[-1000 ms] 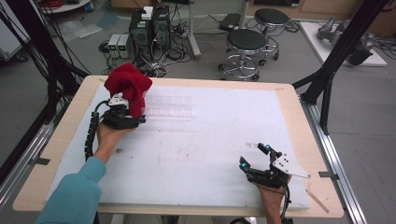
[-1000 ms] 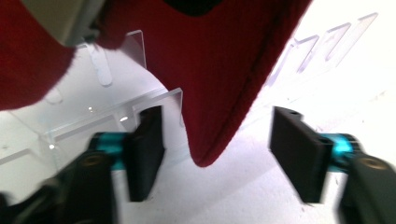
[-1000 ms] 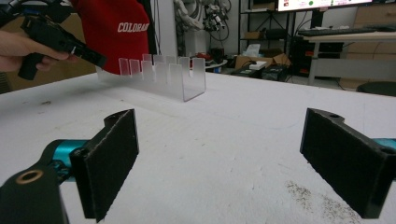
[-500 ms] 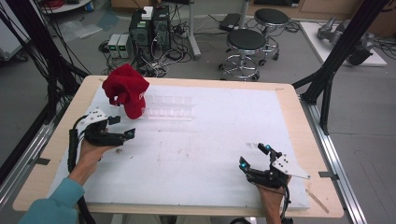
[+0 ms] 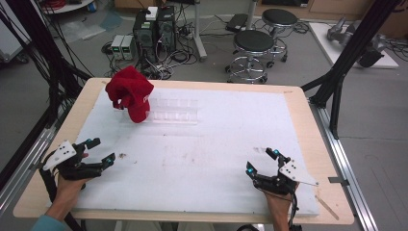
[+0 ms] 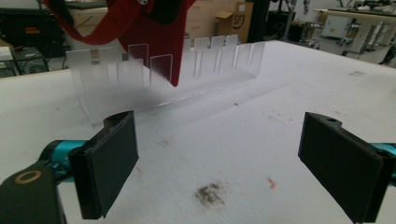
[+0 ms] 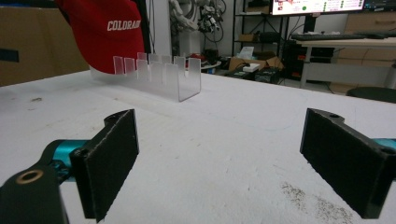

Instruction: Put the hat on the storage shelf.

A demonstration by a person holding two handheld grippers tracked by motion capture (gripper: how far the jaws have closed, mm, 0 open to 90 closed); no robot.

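High view, cap: a red cap (image 5: pixel 130 98) sits in the upper left of the frame, draped over the left end of a clear slotted rack (image 5: pixel 173 110) on the white table (image 5: pixel 202 159).
High view, left gripper: the left gripper (image 5: pixel 98 153) lies at the lower left, held in a hand (image 5: pixel 67 190); its jaws are spread, nothing between them, well below the cap.
High view, right gripper: the right gripper (image 5: pixel 262 161) lies at the lower right, jaws likewise apart and empty, well apart from cap and rack.
Left gripper view, jaws: two black pads (image 6: pixel 109 163) stand wide apart at lower left and lower right, with bare table and a dark smudge (image 6: pixel 210 192) between them.
Left gripper view, cap: the cap (image 6: pixel 149 28) hangs at the top centre over the rack (image 6: pixel 163 74), beyond the pads and clear of both.
Right gripper view, jaws: pads (image 7: pixel 109 158) wide apart, gripping nothing.
Right gripper view, cap: the cap (image 7: pixel 107 32), lettered "COLORA", fills the upper left behind the rack (image 7: pixel 159 74), far beyond the pads.
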